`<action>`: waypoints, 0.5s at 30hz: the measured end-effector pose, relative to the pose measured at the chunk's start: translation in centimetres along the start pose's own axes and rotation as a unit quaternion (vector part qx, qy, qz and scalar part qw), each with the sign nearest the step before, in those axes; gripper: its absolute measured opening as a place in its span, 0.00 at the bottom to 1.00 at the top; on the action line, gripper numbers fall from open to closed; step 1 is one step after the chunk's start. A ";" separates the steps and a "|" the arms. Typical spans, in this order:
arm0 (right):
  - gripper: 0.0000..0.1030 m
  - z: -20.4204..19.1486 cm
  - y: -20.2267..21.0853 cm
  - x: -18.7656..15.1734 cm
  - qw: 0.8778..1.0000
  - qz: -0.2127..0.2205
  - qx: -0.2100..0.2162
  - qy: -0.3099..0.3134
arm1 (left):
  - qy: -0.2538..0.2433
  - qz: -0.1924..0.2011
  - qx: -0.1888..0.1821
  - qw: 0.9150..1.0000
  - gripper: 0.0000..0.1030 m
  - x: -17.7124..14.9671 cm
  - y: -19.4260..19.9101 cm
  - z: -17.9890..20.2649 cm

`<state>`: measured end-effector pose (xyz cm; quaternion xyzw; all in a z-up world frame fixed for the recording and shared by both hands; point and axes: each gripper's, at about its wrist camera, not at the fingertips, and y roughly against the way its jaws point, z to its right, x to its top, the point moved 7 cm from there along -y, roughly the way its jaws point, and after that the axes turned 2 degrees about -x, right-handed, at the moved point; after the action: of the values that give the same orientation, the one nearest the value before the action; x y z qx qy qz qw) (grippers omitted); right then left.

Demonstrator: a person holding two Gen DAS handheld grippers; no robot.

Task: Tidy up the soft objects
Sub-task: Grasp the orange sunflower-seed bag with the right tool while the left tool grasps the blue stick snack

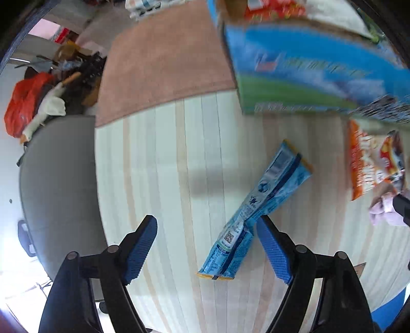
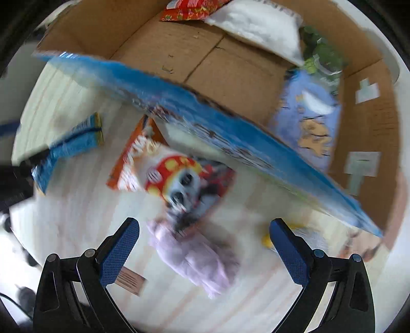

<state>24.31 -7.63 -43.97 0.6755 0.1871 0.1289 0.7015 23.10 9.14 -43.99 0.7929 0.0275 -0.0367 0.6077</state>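
A long blue snack packet [image 1: 256, 205] lies slantwise on the pale striped table [image 1: 166, 166]. My left gripper [image 1: 205, 221] hangs open over it; the packet's lower half is between the fingers, close to the right pad [image 1: 271, 248], and I see no pressing. My right gripper [image 2: 205, 222] is open above a crumpled lilac cloth [image 2: 194, 258], which lies between the fingers' lines. Just beyond the cloth is a plush toy [image 2: 179, 179] with a red and yellow hat, resting on an orange packet [image 2: 130, 158]. The right wrist view is blurred.
A big cardboard box [image 2: 230, 64] with a blue printed flap [image 2: 230, 133] stands behind the objects; it holds a red packet [image 2: 189, 10], a white pad [image 2: 256, 23], something green [image 2: 323, 56] and a blue pouch [image 2: 312, 117]. A pink towel [image 1: 164, 59] covers the table's far part.
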 end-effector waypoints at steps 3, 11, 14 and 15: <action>0.89 -1.4 -1.2 0.2 0.998 -0.011 0.054 -0.025 | 0.003 -0.011 -0.011 1.000 0.77 -0.3 -1.3 0.0; 0.86 -5.3 1.2 -1.1 0.990 0.003 0.142 -0.006 | 0.024 -0.027 -0.035 0.999 0.77 -1.4 -2.8 -0.8; 0.86 -5.3 1.2 0.5 0.997 0.027 0.059 0.034 | 0.025 -0.031 -0.037 0.999 0.77 -1.3 -3.5 -1.3; 0.86 -5.5 0.8 0.9 0.998 0.025 0.045 0.044 | 0.027 -0.031 -0.038 0.998 0.77 -1.3 -3.7 -1.5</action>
<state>22.79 -2.19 -43.35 0.7046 0.2063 0.1676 0.6579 21.49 11.51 -47.02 0.7689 0.0700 -0.0330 0.6347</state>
